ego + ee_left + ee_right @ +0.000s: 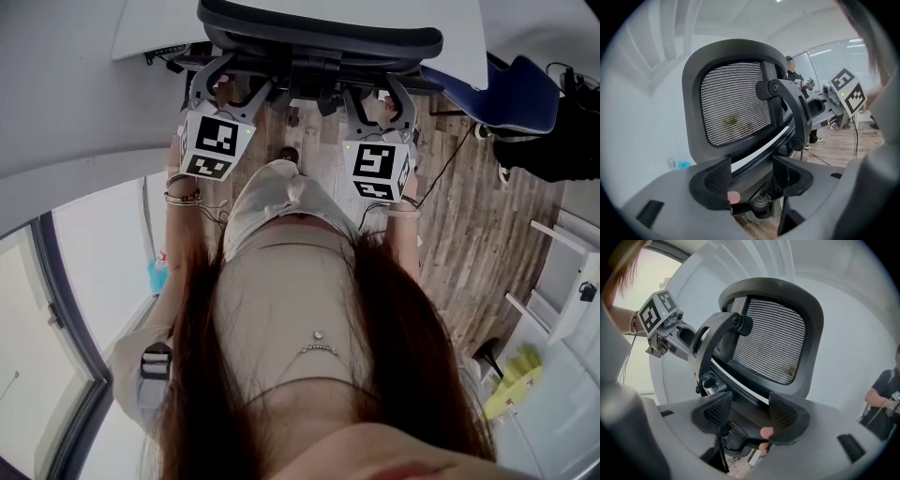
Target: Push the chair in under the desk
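My left fingers, right fingers both spread wide, unclamped, straddling lower back frame of mesh office chair beside bench.

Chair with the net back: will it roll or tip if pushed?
The chair probably glides easily over the hard wood floor. Its black frame looks stiff; the mesh back may give a little. With left tongs and right tongs side by side behind it, it should go straight.
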`<action>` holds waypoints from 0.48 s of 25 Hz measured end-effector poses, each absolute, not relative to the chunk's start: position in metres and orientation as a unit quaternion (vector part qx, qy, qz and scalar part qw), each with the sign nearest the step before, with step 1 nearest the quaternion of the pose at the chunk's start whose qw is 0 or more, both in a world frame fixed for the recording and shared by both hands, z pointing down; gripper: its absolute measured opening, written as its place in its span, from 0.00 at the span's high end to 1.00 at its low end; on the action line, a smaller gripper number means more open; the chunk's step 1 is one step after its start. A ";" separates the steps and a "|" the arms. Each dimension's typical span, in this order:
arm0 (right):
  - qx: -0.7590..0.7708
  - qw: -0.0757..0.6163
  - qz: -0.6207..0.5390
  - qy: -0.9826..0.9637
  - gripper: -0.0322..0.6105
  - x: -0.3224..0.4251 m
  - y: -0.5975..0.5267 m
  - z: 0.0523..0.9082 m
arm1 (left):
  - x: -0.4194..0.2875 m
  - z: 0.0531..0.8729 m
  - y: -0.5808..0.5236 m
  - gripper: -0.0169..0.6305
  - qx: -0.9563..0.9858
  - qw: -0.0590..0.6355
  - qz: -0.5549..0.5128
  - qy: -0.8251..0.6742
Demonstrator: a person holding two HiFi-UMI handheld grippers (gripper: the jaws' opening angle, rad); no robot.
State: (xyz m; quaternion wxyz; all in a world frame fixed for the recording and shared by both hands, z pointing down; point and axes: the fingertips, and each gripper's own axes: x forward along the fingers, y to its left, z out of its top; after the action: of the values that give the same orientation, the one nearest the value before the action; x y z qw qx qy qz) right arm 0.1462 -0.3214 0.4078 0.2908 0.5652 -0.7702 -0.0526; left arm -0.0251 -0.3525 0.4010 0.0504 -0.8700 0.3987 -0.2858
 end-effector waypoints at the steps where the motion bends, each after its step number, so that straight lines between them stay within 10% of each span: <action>1: 0.566 0.291 -0.052 -0.770 0.56 0.146 -0.322 0.407 | -0.025 0.401 -0.353 0.56 -0.870 0.051 -0.286 0.398; 12: 0.570 0.290 -0.048 -0.767 0.56 0.157 -0.346 0.406 | -0.014 0.398 -0.379 0.56 -0.871 0.053 -0.293 0.392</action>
State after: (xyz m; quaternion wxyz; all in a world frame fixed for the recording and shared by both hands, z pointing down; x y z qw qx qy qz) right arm 0.1573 -0.3464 0.4062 0.2900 0.5698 -0.7674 -0.0478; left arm -0.0142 -0.3793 0.3985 0.0529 -0.8705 0.3919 -0.2929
